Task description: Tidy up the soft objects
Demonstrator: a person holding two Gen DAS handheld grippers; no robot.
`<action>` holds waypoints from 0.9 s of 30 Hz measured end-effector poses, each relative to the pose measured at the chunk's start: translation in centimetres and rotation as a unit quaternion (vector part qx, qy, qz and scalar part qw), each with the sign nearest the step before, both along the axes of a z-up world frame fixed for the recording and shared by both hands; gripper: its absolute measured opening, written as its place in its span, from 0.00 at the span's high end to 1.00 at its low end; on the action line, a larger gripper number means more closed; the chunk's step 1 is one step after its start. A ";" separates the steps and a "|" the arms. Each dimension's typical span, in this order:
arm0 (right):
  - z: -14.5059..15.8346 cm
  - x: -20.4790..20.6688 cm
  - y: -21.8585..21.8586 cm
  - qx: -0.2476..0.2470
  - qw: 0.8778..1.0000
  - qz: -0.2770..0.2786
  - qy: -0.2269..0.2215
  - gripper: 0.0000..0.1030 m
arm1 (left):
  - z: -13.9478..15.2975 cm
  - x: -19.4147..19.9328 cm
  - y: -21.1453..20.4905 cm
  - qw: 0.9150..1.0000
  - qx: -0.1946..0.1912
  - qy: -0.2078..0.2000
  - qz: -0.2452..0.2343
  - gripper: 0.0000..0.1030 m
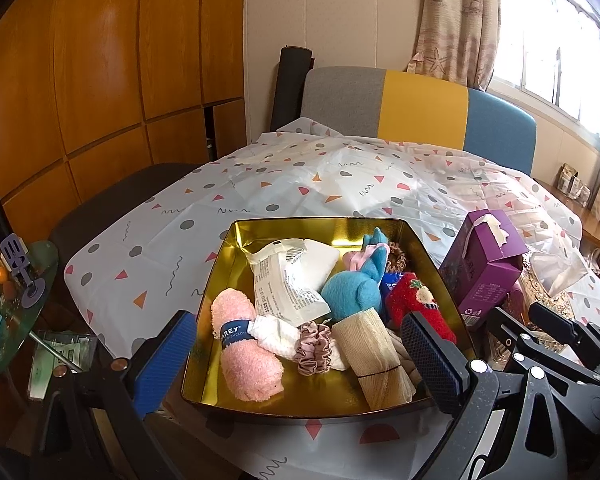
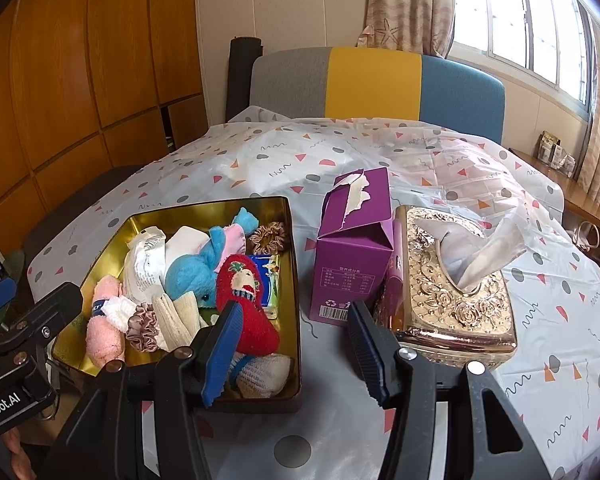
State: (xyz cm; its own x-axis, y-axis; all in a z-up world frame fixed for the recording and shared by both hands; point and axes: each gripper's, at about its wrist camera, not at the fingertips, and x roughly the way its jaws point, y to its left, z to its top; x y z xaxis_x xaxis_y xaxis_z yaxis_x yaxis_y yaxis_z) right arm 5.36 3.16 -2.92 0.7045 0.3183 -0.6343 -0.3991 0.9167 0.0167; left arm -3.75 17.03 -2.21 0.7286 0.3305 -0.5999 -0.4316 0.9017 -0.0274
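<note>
Both hand-held grippers, left hand-held gripper (image 1: 300, 348) and right hand-held gripper (image 2: 296, 348), hang empty with jaws apart near the gold tin (image 2: 292, 240) full of soft items; sorting looks nearly done, the next move probably a final check.

Left tool (image 1: 300, 364): black plastic frame, blue ribbed pads on both fingers (image 1: 162, 360), silver round screws at the pivots. Right tool (image 2: 296, 354): same build, blue ridged pads. White lettering ending "nRobot.AI" on the left tool's black body.

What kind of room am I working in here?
Most likely a home living or dining room. A table under a patterned plastic tablecloth stands before a grey, yellow and blue sofa back, with wooden cabinet doors to the left and a curtained window to the right.
</note>
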 end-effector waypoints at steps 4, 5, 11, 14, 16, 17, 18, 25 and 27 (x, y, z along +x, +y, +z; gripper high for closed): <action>-0.1 0.0 0.0 0.000 1.000 0.002 0.002 0.47 | 0.0 -0.1 0.0 1.000 0.001 0.000 0.000 0.00; -0.1 0.0 0.0 0.000 1.000 0.002 0.002 0.47 | 0.1 -0.1 0.0 1.000 0.002 -0.001 0.001 0.00; -0.1 -0.1 -0.1 -0.002 1.000 0.003 0.003 0.47 | 0.1 -0.1 -0.1 1.000 0.003 -0.001 0.001 0.00; -0.2 -0.1 -0.1 -0.003 1.000 0.004 0.003 0.47 | 0.1 -0.1 -0.1 1.000 -0.001 0.000 0.001 0.00; -0.2 -0.1 0.0 -0.003 1.000 0.004 0.003 0.47 | 0.1 0.0 -0.1 1.000 0.001 0.003 0.003 0.00; -0.2 -0.1 0.0 -0.004 1.000 0.005 0.004 0.47 | 0.1 0.0 -0.2 1.000 0.004 0.005 0.003 0.00; -0.2 -0.1 0.0 -0.004 1.000 0.005 0.004 0.47 | 0.1 0.0 -0.2 1.000 0.005 0.004 0.001 0.00; -0.2 -0.1 0.0 -0.005 1.000 0.006 0.003 0.47 | 0.1 -0.2 -0.1 1.000 0.005 -0.005 0.000 0.04; -0.2 -0.2 -0.2 -0.002 1.000 0.005 0.002 0.47 | 0.0 -0.1 0.1 1.000 0.001 -0.001 0.001 0.03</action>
